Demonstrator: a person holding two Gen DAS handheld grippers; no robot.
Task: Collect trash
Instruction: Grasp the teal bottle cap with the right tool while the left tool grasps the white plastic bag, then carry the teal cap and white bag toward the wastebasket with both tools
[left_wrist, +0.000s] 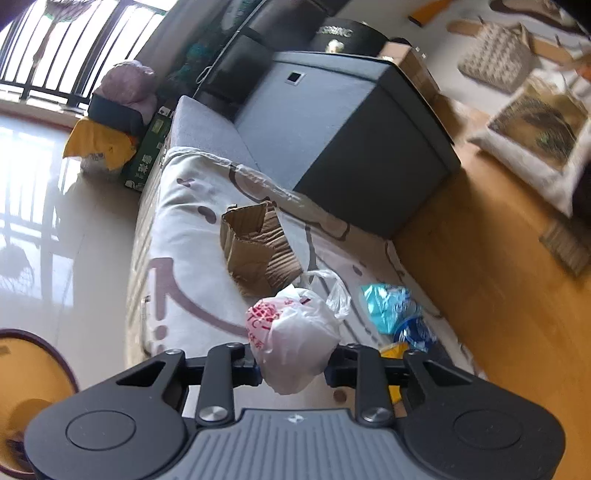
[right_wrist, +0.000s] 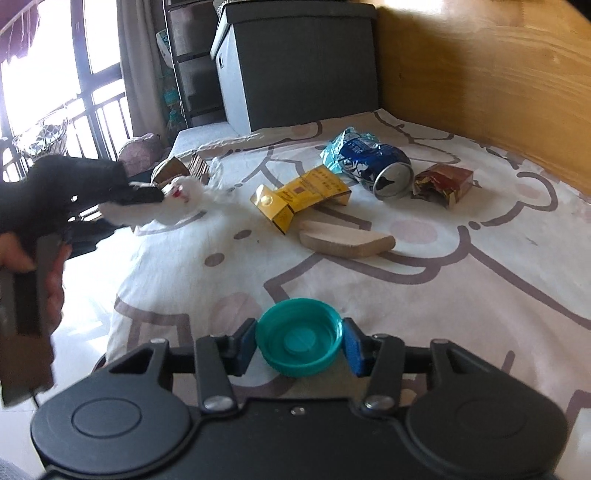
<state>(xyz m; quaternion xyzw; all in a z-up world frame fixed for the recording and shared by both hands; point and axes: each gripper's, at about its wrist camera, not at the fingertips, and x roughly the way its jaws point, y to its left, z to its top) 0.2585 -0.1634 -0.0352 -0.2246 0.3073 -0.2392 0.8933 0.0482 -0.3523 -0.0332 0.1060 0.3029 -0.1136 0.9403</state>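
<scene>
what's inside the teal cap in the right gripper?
The teal cap faces open side up between the right gripper's pads. Inside: bare liner with a raised centre disc, nothing else. Its underside and the sheet beneath are hidden.

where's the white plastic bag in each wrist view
Left wrist: the white plastic bag sits low and centre, pinched between the left gripper fingers.
Right wrist: the same bag is at mid-left, at the tip of the left gripper.
Shared landmark: the torn cardboard piece just beyond the bag.
</scene>
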